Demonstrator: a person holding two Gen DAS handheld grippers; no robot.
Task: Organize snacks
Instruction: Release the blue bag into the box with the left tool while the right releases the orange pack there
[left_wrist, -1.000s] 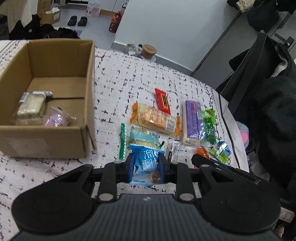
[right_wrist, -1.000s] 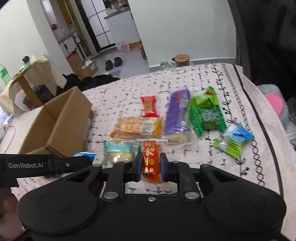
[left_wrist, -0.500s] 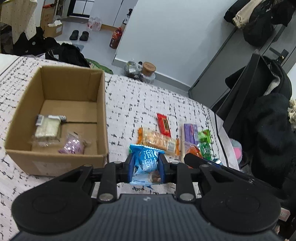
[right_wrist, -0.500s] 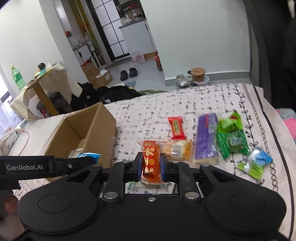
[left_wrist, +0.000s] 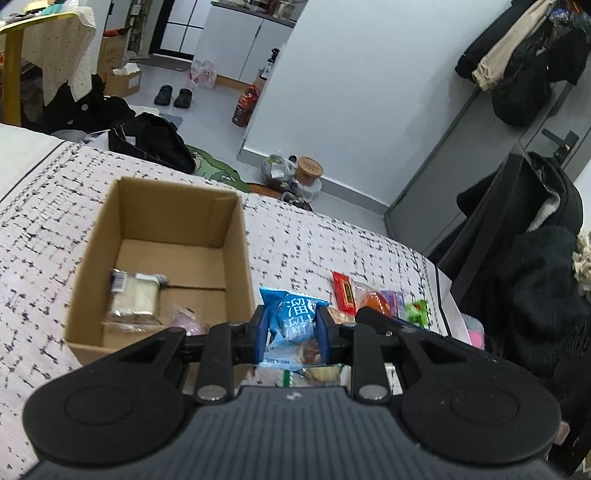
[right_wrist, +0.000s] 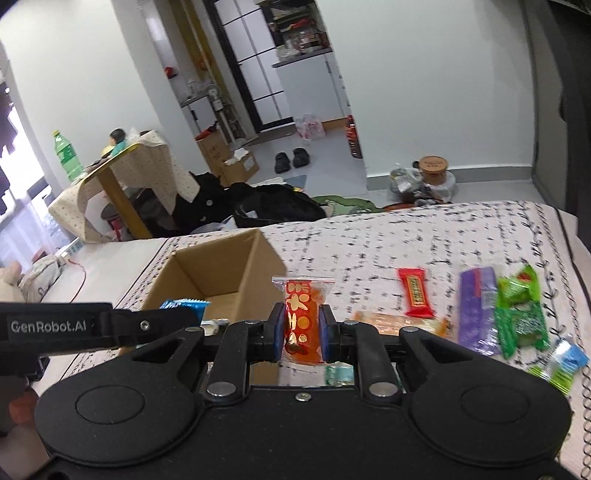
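Your left gripper (left_wrist: 291, 334) had its jaws pinched on a blue snack bag (left_wrist: 293, 325), the blue pads pressed against both sides of it, and the bag stood upright between them, held up off the bedspread (left_wrist: 314, 243). Your right gripper (right_wrist: 302, 332) was clamped the same way on an orange snack packet (right_wrist: 303, 314) with a clear crimped top, also held upright.

Just beyond your left jaws sat the open cardboard box (left_wrist: 236, 236) on the patterned bedspread. Inside it lay a pale wrapped block (left_wrist: 135, 297) and, near the front wall, a small pinkish packet (left_wrist: 186, 319), blurred.

From your right wrist view, the rest of the snacks lay on the bedspread to the right of the box: a red bar (right_wrist: 415, 297), an orange-ended cracker pack (right_wrist: 399, 323), a long purple pack (right_wrist: 476, 306), green packs (right_wrist: 519, 312) beside it and a small blue-and-green packet (right_wrist: 561, 363) nearest the edge. Your left gripper's arm crossed that view at the left, its blue bag showing by the box.
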